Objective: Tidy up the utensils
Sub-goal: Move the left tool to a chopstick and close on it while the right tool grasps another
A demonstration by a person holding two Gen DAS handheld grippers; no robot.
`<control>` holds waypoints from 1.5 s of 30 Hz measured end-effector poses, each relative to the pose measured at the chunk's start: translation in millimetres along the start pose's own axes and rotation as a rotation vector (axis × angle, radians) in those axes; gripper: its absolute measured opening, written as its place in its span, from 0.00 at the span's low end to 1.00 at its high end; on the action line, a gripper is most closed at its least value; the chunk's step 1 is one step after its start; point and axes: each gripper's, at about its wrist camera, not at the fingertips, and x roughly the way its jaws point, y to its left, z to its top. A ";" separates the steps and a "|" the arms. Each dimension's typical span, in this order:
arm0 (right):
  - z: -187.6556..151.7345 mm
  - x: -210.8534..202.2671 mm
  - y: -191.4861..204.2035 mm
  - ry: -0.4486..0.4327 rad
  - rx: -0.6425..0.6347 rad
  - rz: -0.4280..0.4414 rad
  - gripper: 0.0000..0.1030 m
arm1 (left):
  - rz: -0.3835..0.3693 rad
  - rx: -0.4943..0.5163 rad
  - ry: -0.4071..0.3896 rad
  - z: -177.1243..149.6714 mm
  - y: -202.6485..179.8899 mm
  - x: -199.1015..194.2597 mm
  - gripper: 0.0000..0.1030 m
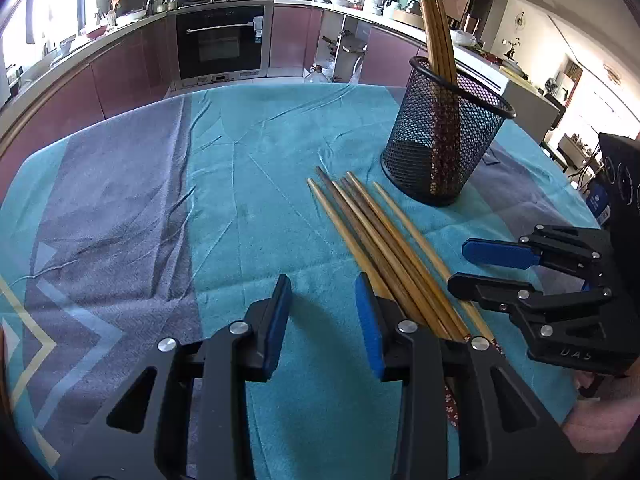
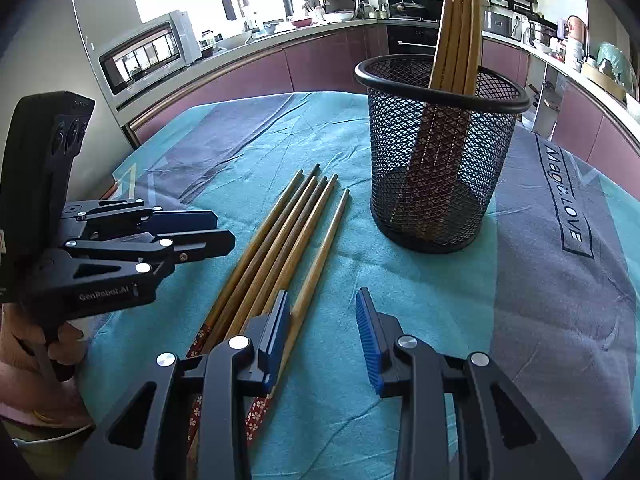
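Several wooden chopsticks (image 1: 384,240) lie side by side on the teal cloth (image 1: 260,168), tips pointing away; they also show in the right wrist view (image 2: 280,240). A black mesh holder (image 1: 444,136) stands behind them with several chopsticks upright in it; it shows in the right wrist view too (image 2: 436,148). My left gripper (image 1: 324,320) is open and empty, just left of the chopsticks' handle ends. My right gripper (image 2: 322,328) is open and empty, just right of them. Each gripper shows in the other's view: the right (image 1: 472,268), the left (image 2: 220,230).
The table carries a teal and grey patterned cloth (image 2: 560,220). Kitchen counters, an oven (image 1: 220,40) and a microwave (image 2: 148,52) stand beyond the table's far edge.
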 end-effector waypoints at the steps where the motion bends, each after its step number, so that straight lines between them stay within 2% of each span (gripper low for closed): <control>1: 0.4 0.5 0.3 0.000 -0.001 -0.003 0.31 | -0.027 -0.014 -0.002 1.8 1.0 -0.4 0.40; 3: 0.5 0.9 0.5 0.000 -0.004 -0.007 0.31 | -0.043 -0.014 -0.006 2.6 -1.0 0.4 0.41; 12: 1.0 1.3 -0.5 -0.002 0.001 -0.004 0.31 | -0.007 0.037 0.005 7.5 -14.3 15.7 0.41; 14: 2.2 2.1 -0.3 -0.003 -0.001 -0.008 0.31 | 0.009 0.051 0.010 8.6 -15.6 16.0 0.37; 16: 3.0 2.9 0.8 -0.003 -0.008 -0.015 0.30 | 0.032 0.076 0.014 6.9 -16.8 16.1 0.28; 18: 3.6 3.5 2.7 -0.001 -0.017 -0.022 0.30 | 0.042 0.101 0.017 3.1 -15.8 13.8 0.25; 23: 5.0 5.5 3.2 0.002 -0.029 -0.028 0.30 | 0.003 0.081 0.021 3.6 -7.2 11.1 0.24; 27: 10.3 10.9 6.6 0.001 -0.043 -0.039 0.29 | 0.014 0.057 0.013 9.0 -1.6 15.7 0.18; 28: 12.5 13.3 7.5 0.001 -0.048 -0.042 0.28 | 0.016 0.055 0.012 10.7 -0.9 16.7 0.17; 31: 16.8 16.7 7.3 0.003 -0.054 -0.043 0.13 | 0.026 0.058 0.009 13.3 -2.5 18.8 0.16; 39: 20.4 20.3 3.8 0.000 -0.039 -0.028 0.09 | 0.048 0.043 0.011 18.9 -1.3 22.4 0.22; 41: 21.1 19.6 0.2 -0.003 -0.019 -0.018 0.06 | 0.064 0.040 0.009 20.7 -2.8 24.2 0.20; 42: 20.5 18.5 -1.8 -0.003 -0.012 -0.014 0.05 | 0.075 0.037 0.008 21.2 -3.9 24.7 0.16; 45: 19.8 16.0 -5.4 -0.006 0.003 -0.002 0.05 | 0.079 0.020 0.000 19.1 -3.5 23.9 0.12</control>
